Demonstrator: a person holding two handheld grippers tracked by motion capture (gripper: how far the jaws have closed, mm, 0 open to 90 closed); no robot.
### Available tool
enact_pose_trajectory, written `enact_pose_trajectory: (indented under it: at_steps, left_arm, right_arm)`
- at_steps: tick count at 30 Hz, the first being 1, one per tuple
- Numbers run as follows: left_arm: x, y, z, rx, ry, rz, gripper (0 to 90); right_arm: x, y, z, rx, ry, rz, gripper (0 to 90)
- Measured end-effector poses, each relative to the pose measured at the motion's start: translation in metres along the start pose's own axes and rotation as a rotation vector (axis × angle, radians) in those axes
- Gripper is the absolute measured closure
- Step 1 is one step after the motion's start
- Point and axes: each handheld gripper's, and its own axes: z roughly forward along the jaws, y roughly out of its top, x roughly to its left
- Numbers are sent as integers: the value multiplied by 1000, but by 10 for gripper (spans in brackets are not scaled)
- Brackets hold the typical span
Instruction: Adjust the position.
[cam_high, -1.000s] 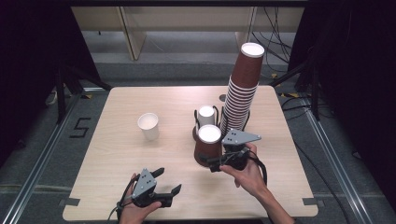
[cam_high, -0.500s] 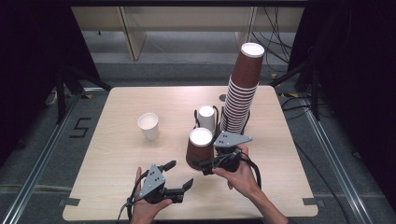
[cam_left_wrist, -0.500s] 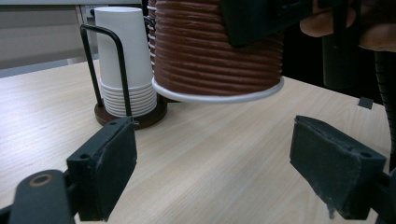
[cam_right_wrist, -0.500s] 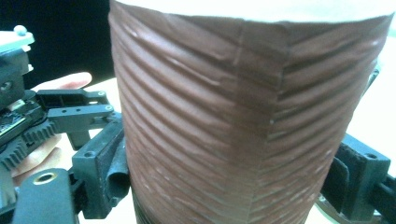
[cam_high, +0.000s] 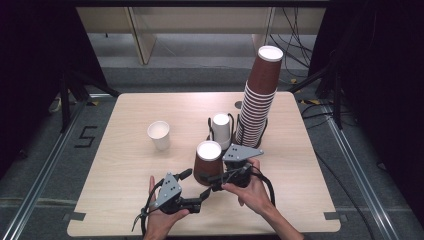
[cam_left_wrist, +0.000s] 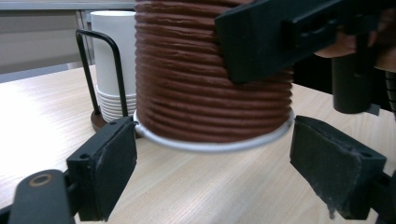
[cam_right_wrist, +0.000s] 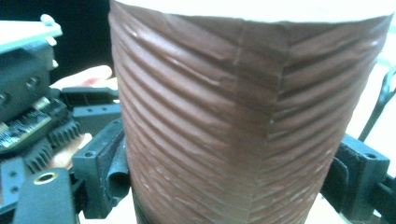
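Right gripper (cam_high: 220, 176) clamped on brown ribbed cup (cam_high: 207, 162), upside down, lifted just off bench near middle of front edge. Left gripper (cam_high: 196, 190) held low just beside cup, jaws half-open either side of white rim (cam_left_wrist: 212, 145), not gripping. Judged step: left takes over at rim. Centre rim between pads, close gently, avoid crushing. Just behind: wire holder (cam_high: 214, 131) with white cups (cam_high: 221, 130); tall brown stack (cam_high: 258, 97) toward back right corner; single white cup (cam_high: 159, 135) left of centre. Keep elbows clear of stack.
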Motion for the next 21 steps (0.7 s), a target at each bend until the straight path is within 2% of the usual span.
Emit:
enact_pose_trajectory:
  at_steps: [2, 3, 5, 6, 7, 10, 12, 17, 19, 20, 21]
  left_arm:
    - [1, -1, 2, -16, 2, 0, 120]
    - [1, 0, 1, -9, 12, 4, 120]
    - [1, 0, 2, -10, 27, -1, 61]
    - [1, 0, 3, -11, 32, -7, 45]
    - [1, 0, 3, -11, 32, -7, 38]
    - [0, -1, 5, -14, 39, -10, 29]
    - [-1, -1, 7, -26, 43, -4, 17]
    - [-3, -1, 7, -29, 71, 13, 3]
    - [-4, -1, 7, -34, 84, 24, 6]
    - [-3, -1, 8, -49, 77, 27, 15]
    - [-3, -1, 7, -42, 73, 31, 28]
  right_arm:
    - [2, 0, 1, 3, 1, 19, 162]
    - [2, 0, 3, -6, 18, -3, 163]
    - [4, 0, 4, -6, 13, -1, 163]
    - [7, 0, 6, -14, 30, 42, 164]
    - [7, 0, 6, -14, 30, 42, 164]
    - [9, 0, 8, -23, 11, 10, 164]
    - [11, -1, 10, -24, 30, 37, 164]
    - [14, -1, 10, -1, 29, 50, 164]
    - [13, -1, 11, -7, 28, 34, 161]
    - [14, -1, 12, -9, 31, 40, 153]
    - [14, -2, 12, -1, 37, 50, 145]
